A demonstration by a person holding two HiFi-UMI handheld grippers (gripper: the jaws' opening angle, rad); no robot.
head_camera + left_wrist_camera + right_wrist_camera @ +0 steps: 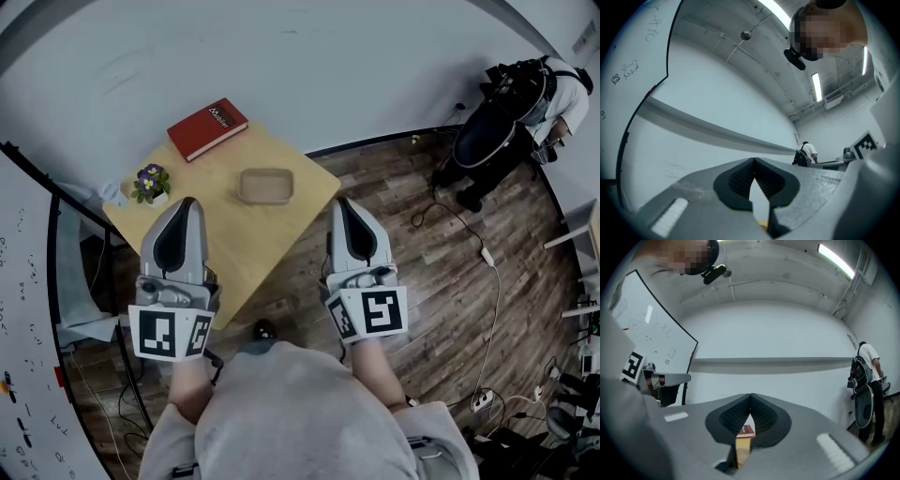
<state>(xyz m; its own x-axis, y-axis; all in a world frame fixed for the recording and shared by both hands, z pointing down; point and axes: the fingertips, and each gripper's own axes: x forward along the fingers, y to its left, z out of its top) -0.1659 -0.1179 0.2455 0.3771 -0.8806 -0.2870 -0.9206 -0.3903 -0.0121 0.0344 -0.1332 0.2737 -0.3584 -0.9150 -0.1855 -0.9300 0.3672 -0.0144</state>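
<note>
Head view showed the left gripper point(189, 204) and right gripper point(343, 202) empty, jaws pressed together. The shallow tray point(266, 185) lay just ahead, between them, on the worktop point(248, 246). Grasping it would need the jaws spread first.

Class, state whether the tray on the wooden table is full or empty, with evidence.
Empty: in the head view the tray shows only its bare floor inside the rim.

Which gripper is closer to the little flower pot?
Left. The left gripper is right next to the flower pot; the right gripper is farther off, past the tray.
</note>
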